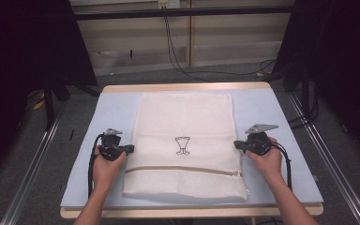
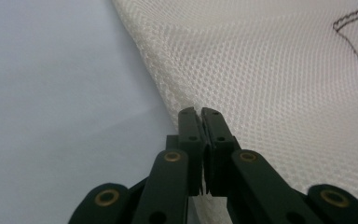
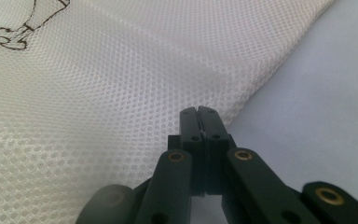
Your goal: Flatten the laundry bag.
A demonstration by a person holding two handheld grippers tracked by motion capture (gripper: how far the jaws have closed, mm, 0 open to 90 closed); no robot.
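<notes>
Mesh bag (image 1: 183,145), white, with a zipper (image 1: 183,169) across its near end, is laid flat and lengthwise on a pale blue mat (image 1: 281,112) covering a wooden table (image 1: 187,87). The bag is flanked at mid-length by both hands.

The left gripper (image 1: 130,149) is set at the bag's left edge; in the left gripper view its jaws are seen pressed together at that edge (image 2: 200,113), with mesh apparently pinched between the tips, though the trapped fabric itself cannot be made out. The right gripper (image 1: 237,145) is placed likewise at the right edge; in the right gripper view its jaws (image 3: 199,112) are closed tight at the hem, with cloth probably caught between them.

Step judged in hand: both side edges taken hold of, most likely ahead of a lift or a fold. For the next move, an even raise of both hands would be called for, with the grip kept firm so that thin mesh is not let slip and the bag is not pulled askew.

Markings: a small dark outline drawing (image 1: 183,145), shaped like a cup on two feet, is printed at the bag's middle. No writing or brand can be read.
</notes>
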